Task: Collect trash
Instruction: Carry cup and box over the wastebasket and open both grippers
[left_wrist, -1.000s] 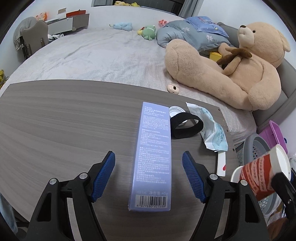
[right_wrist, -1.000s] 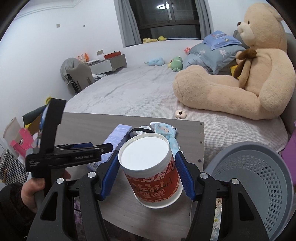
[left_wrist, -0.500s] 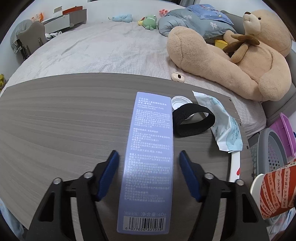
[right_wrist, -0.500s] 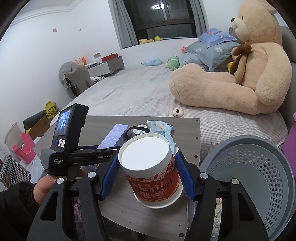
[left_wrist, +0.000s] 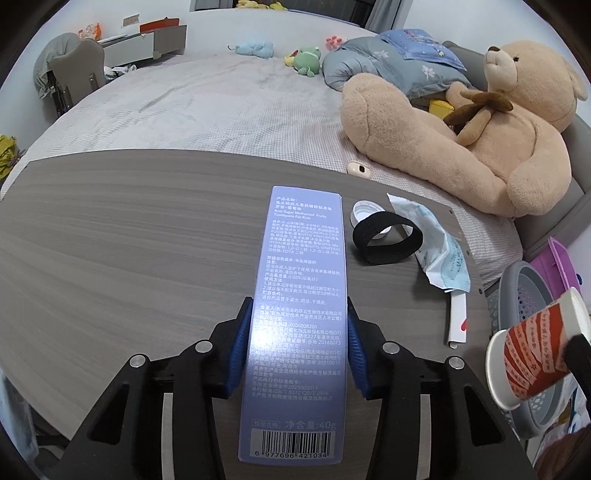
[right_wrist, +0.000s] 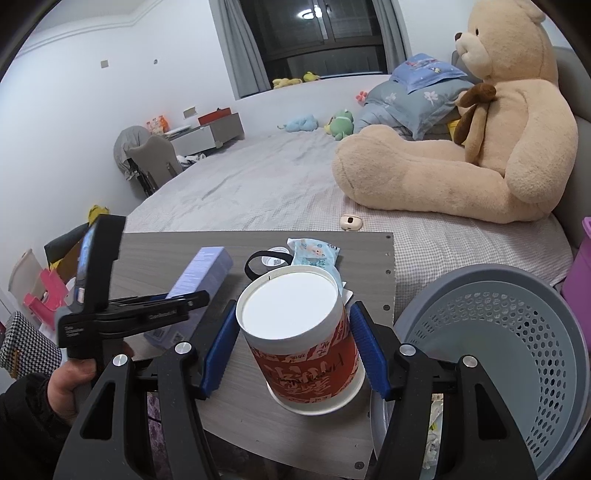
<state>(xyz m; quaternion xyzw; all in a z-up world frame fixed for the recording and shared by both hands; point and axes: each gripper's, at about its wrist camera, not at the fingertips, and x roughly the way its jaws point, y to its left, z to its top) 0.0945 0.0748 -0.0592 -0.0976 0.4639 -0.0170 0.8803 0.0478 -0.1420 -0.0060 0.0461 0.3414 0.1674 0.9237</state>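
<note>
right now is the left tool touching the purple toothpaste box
Touching. In the left wrist view the left tool is closing, and both blue pads sit flush against the long sides of the toothpaste box, no gap visible.

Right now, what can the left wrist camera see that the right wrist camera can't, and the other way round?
Only the left wrist view shows the barcode on the toothpaste box, with the left gripper closing on its sides.

Only the right wrist view shows the window, the person's hand, and the paper cup's white base in the right gripper.

Both show the table, black strap, wipes packet, grey basket and teddy bear.
</note>
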